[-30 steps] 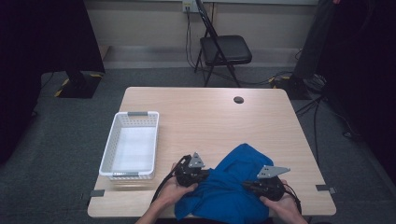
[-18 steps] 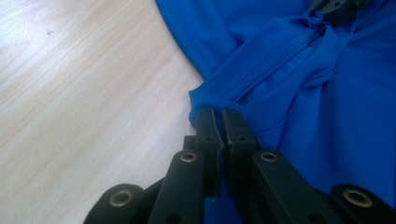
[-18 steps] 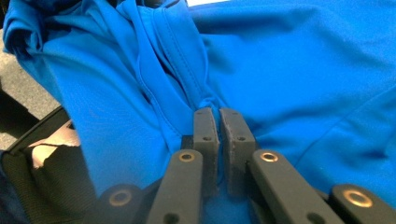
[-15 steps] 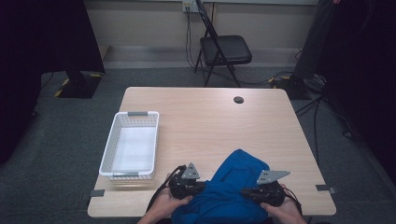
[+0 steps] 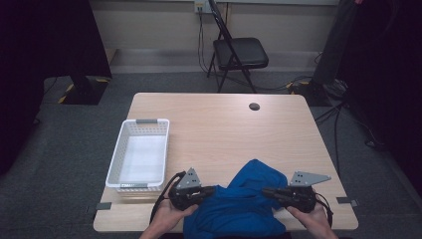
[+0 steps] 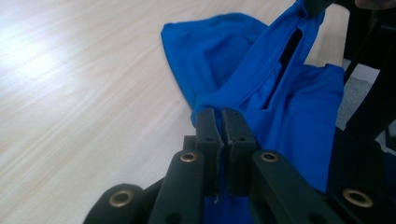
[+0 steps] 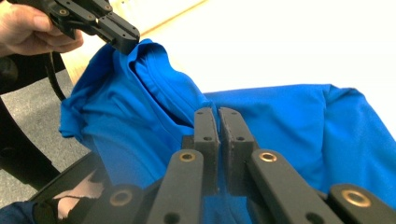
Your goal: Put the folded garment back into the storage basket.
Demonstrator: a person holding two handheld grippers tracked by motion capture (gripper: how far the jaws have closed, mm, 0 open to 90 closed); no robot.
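A bright blue garment [image 5: 239, 201] lies bunched at the near edge of the wooden table [image 5: 219, 124], part of it hanging over the front. My left gripper [image 5: 213, 189] is shut on the garment's left side and my right gripper [image 5: 264, 191] is shut on its right side. In the left gripper view the black jaws [image 6: 223, 112] pinch a fold of the blue garment [image 6: 261, 88], which stretches up to the other gripper at the top right. In the right gripper view the jaws [image 7: 218, 111] clamp the blue garment [image 7: 289, 121], and the left gripper [image 7: 125, 39] holds a raised corner at the upper left.
A white plastic basket [image 5: 140, 154] stands at the table's left side, with nothing in it. A small dark round object [image 5: 254, 106] lies near the far edge. A black folding chair [image 5: 239, 52] stands beyond the table. Cables trail from both grippers.
Both hands have drawn back toward the near edge and risen, pulling the blue garment with them. The left gripper has also shifted left, so the cloth is stretched wider between the two.
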